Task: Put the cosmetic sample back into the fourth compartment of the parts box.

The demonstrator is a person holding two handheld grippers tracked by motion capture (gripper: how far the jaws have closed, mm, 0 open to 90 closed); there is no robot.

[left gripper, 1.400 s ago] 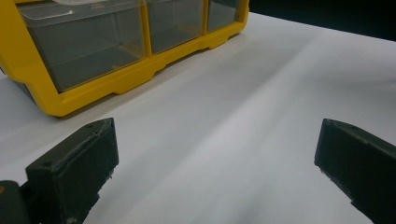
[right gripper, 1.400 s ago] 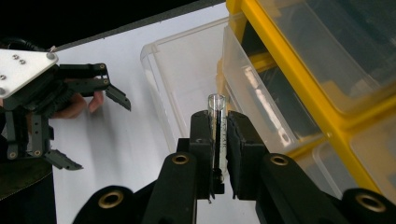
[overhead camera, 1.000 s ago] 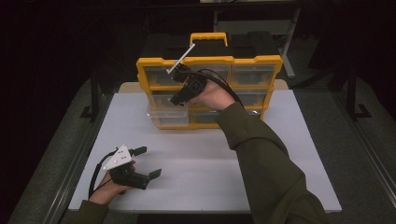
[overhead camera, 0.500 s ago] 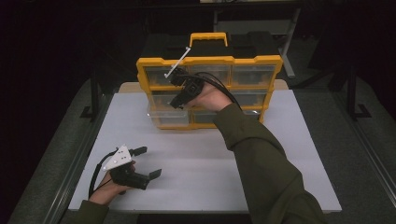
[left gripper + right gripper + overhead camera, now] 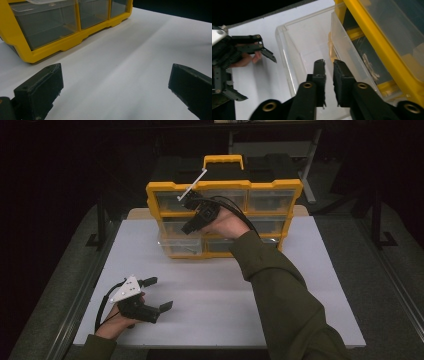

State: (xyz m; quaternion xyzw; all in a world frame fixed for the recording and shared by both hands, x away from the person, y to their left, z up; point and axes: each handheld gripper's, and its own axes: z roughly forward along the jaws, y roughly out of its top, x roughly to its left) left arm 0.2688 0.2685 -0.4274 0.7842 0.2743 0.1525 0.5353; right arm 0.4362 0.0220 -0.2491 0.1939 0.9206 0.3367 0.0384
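While clear plastic drawer [image 5: 312, 47] juts from yellow organizer [image 5: 225, 187], right gripper [image 5: 329, 65] nearly shut (empty); left gripper [image 5: 160, 293] wide

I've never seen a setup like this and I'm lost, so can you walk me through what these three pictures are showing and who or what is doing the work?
There is no machine here: a person works at a white table with a two-jaw hand-held gripper in each hand.

The wide picture comes from a camera fixed above the person. The other two come from small cameras riding on the tools, looking along their black jaws.

On the table stands a yellow organizer with clear plastic drawers. Its bottom-left drawer is pulled out, and looks empty.

The right hand-held gripper hangs over that open drawer, jaws nearly shut with a narrow gap and nothing between them.

The left hand-held gripper rests near the table's front-left corner, jaws wide open and empty, facing the organizer.
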